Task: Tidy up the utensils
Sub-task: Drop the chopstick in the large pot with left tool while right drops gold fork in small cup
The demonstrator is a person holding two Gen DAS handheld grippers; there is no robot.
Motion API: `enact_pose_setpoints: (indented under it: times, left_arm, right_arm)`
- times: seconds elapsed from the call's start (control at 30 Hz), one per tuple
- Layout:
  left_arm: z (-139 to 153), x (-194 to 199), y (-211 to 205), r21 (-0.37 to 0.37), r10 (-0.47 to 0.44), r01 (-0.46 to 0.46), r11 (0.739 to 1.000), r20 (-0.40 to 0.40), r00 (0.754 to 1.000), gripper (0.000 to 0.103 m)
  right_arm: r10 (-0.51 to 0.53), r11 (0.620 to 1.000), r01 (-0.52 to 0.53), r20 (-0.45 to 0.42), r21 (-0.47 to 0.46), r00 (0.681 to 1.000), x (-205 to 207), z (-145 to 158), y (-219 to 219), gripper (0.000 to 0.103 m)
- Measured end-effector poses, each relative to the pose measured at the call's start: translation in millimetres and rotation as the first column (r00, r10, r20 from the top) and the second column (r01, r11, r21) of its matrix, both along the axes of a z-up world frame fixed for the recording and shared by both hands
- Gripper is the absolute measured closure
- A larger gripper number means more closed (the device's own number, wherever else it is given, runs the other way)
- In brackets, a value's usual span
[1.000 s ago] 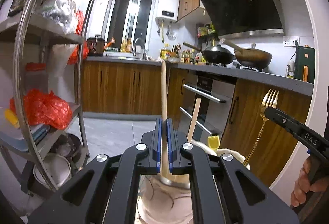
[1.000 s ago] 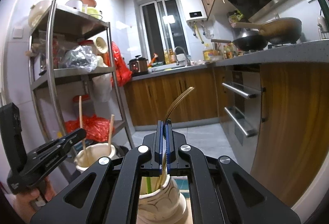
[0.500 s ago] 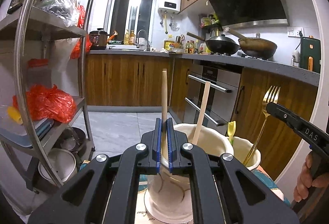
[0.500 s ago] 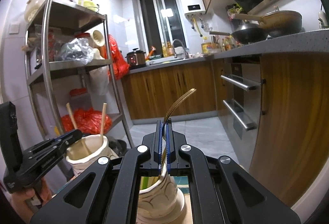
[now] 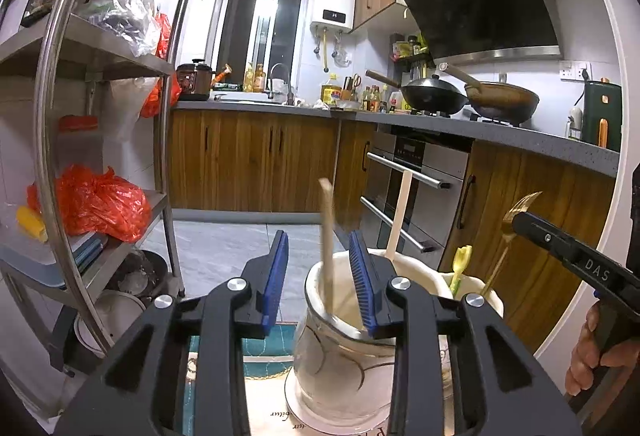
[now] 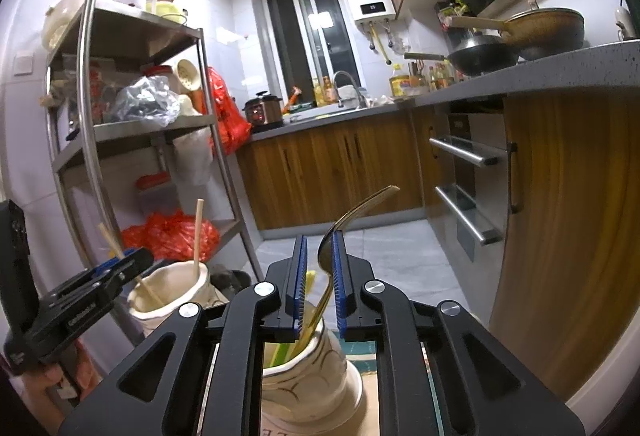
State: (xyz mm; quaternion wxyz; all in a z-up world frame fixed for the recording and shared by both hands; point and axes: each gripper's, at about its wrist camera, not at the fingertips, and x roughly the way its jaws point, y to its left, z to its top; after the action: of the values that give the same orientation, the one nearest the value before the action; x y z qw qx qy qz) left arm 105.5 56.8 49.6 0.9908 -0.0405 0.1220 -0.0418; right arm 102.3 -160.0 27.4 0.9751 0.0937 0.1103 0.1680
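Black left gripper point(image 5: 319, 276), right gripper point(image 6: 319, 278): blue ribbed pads, silver screws, "DAS" lettering.

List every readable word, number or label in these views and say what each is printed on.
"DAS": on the right gripper, seen in the left wrist view.
Digits on the water heater display: too small to read.
Script on the mat under the left jar: too blurred.
Embossed lettering on the left gripper: unreadable.
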Motion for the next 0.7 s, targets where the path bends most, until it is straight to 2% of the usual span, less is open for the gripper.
enact_pose_setpoints:
  times: [0.1, 0.23, 0.3, 0.37, 0.43, 0.5, 0.6, 0.7]
  left_arm:
    - [1, -1, -1, 0.005, -0.001, 0.001, 1.000, 0.000, 1.000, 0.071]
    - [2, -3, 0, 0.004, 0.006, -0.006, 1.000, -0.005, 1.000, 0.066]
    - [3, -5, 2, -0.007, 0.009, -0.009, 1.000, -0.007, 1.000, 0.060]
    - [3, -9, 3, -0.014, 0.011, -0.011, 1.000, -0.001, 1.000, 0.048]
    - [3, -14, 4, -0.019, 0.010, -0.010, 1.000, 0.002, 1.000, 0.043]
    - [2, -19, 4, -0.022, 0.004, -0.005, 1.000, -0.003, 1.000, 0.037]
    - [0, -26, 1, -0.013, -0.001, 0.001, 1.000, -0.003, 1.000, 0.028]
    - [-3, -35, -1, -0.009, -0.006, 0.006, 1.000, -0.002, 1.000, 0.020]
  right_arm:
    - [0.000, 1.000, 0.000, -0.002, 0.002, 1.000, 0, 0, -1, 0.077]
    - [0.000, 1.000, 0.000, -0.004, 0.004, 1.000, -1, 0, -1, 0.072]
    - [0.002, 1.000, -0.002, -0.009, 0.008, 1.000, -3, 0, -1, 0.058]
    - [0.006, 1.000, -0.006, -0.011, 0.014, 1.000, -6, 1, -2, 0.047]
    - [0.012, 1.000, -0.012, -0.007, 0.018, 1.000, -10, 3, -3, 0.036]
    - [0.024, 0.999, -0.024, -0.004, 0.025, 1.000, -16, 5, -4, 0.019]
    - [0.039, 0.999, -0.039, -0.005, 0.030, 0.999, -25, 9, -6, 0.011]
    - [0.049, 0.998, -0.049, -0.003, 0.029, 0.999, -33, 13, -7, 0.009]
